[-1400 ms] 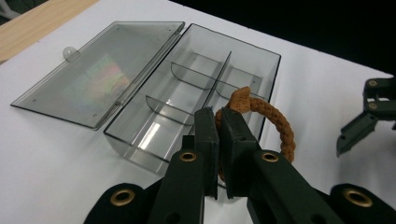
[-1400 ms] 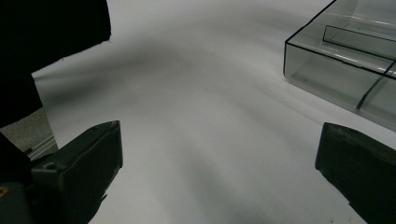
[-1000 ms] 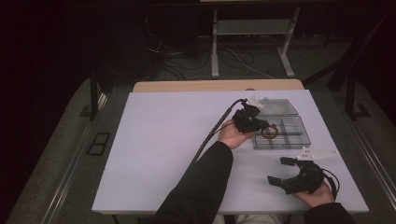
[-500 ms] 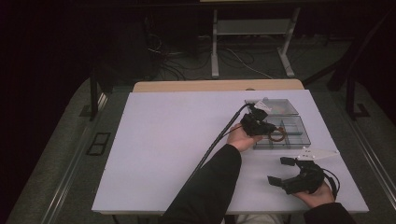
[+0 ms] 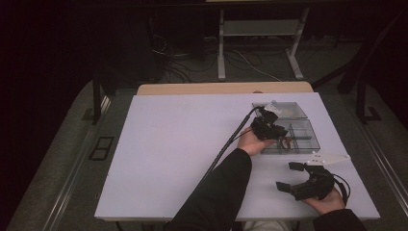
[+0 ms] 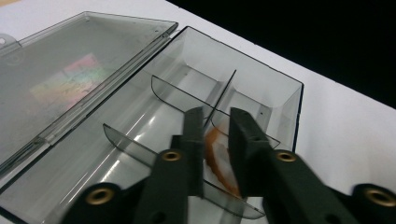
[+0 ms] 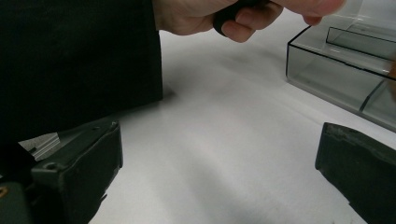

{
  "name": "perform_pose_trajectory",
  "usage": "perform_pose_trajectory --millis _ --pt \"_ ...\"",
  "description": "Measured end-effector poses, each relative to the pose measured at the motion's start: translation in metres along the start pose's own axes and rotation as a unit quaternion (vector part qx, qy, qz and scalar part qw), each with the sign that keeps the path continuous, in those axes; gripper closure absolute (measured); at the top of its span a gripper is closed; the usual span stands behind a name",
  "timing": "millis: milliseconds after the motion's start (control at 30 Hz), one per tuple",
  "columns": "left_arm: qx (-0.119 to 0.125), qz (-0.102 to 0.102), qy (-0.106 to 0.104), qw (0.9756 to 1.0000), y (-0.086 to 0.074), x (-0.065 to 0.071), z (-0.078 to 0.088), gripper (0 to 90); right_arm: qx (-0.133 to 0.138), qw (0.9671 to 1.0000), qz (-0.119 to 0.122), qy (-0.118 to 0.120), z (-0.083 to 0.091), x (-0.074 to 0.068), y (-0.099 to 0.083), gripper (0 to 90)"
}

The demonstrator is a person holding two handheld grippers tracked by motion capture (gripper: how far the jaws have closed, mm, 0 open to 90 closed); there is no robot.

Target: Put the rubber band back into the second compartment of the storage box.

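I read the white table from above. A clear plastic compartment box sits toward 2 o'clock on the table, with its hinged lid laid open flat on the far side, touching the box along the hinge.

Left gripper: my left hand holds it over the near left corner of the box, jaws pointing into the tray. In the left gripper view the left gripper has its jaws drawn close, with a narrow gap between them. An orange ring-shaped item lies in the compartment directly behind and between the jaws, at 6 o'clock of the box interior. I cannot tell whether the jaws actually pinch it or only frame it. Curved clear dividers split the tray into compartments. The lid carries an iridescent label.

Right gripper: my right hand holds it at 5 o'clock on the table, well apart from the box, near the front edge. Its jaws stand wide apart with nothing between them; the right gripper view shows bare table between the two black jaws and the near wall of the box at 2 o'clock.
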State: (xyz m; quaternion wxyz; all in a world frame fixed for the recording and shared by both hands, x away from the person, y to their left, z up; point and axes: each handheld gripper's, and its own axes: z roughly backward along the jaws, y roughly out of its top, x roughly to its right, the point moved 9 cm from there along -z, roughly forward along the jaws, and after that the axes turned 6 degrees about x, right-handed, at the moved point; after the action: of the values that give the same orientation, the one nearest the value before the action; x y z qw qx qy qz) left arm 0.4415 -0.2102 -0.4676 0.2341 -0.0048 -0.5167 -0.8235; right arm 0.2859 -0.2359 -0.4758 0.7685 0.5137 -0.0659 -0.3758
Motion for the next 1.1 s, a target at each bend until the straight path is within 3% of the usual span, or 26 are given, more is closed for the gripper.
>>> perform_pose_trajectory --millis 367,500,933,1033,1100 --pt "0.021 0.007 -0.013 0.9997 0.012 0.002 0.029 60.6 0.000 1.0000 -0.001 -0.001 0.000 0.000 0.000 0.1" --pt "0.034 0.011 -0.029 0.9989 0.015 0.004 0.044 49.4 -0.001 1.0000 -0.001 -0.002 0.000 0.000 -0.001 0.1" --pt "0.042 0.000 -0.042 0.9982 0.016 0.006 0.091 30.7 -0.005 1.0000 0.001 -0.002 -0.001 0.000 -0.001 0.1" --pt "0.029 0.004 -0.040 0.9988 0.013 0.007 0.098 18.9 -0.004 1.0000 0.001 -0.002 -0.001 0.000 -0.001 0.1" --pt "0.023 -0.004 -0.037 0.9990 0.011 0.008 0.102 11.7 -0.004 1.0000 0.004 -0.003 -0.001 0.000 -0.001 0.1"
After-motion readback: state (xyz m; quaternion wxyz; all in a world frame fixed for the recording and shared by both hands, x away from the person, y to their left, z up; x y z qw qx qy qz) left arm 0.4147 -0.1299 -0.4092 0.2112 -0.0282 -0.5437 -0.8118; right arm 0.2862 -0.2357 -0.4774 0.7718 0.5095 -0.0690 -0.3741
